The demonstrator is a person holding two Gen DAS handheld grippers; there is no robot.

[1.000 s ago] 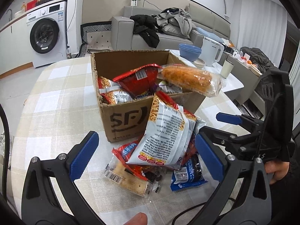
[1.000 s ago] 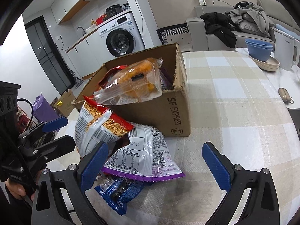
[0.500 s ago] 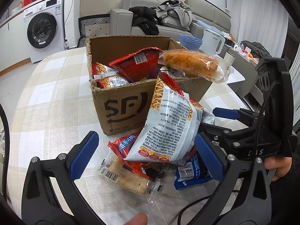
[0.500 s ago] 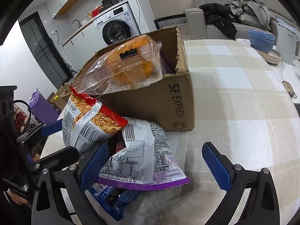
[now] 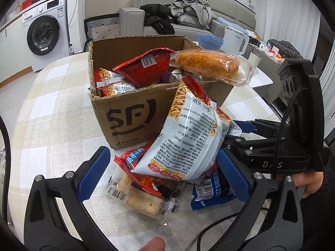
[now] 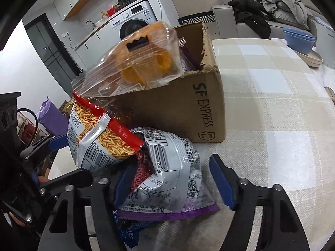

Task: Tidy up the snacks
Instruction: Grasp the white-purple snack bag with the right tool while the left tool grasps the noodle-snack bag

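The right gripper (image 6: 173,183) is straddling the grey-and-purple snack bag (image 6: 171,177); its jaws have just been closing, with the left pad at the bag's crumpled edge and the right pad standing clear, so no grip is formed yet. The left gripper (image 5: 163,173) is standing released, its jaws wide apart around the near end of the pile without touching it. The pile is lying on the checked table (image 5: 48,113) against the near wall of the cardboard box (image 5: 129,115): a white-and-red noodle snack bag (image 5: 186,138) is leaning upright on top, a red wrapper (image 5: 138,167), a clear cracker pack (image 5: 142,200) and a blue packet (image 5: 211,192) are lying beneath it. The box is holding more red bags, and a bagged bread roll (image 5: 209,67) is resting across its far right rim.
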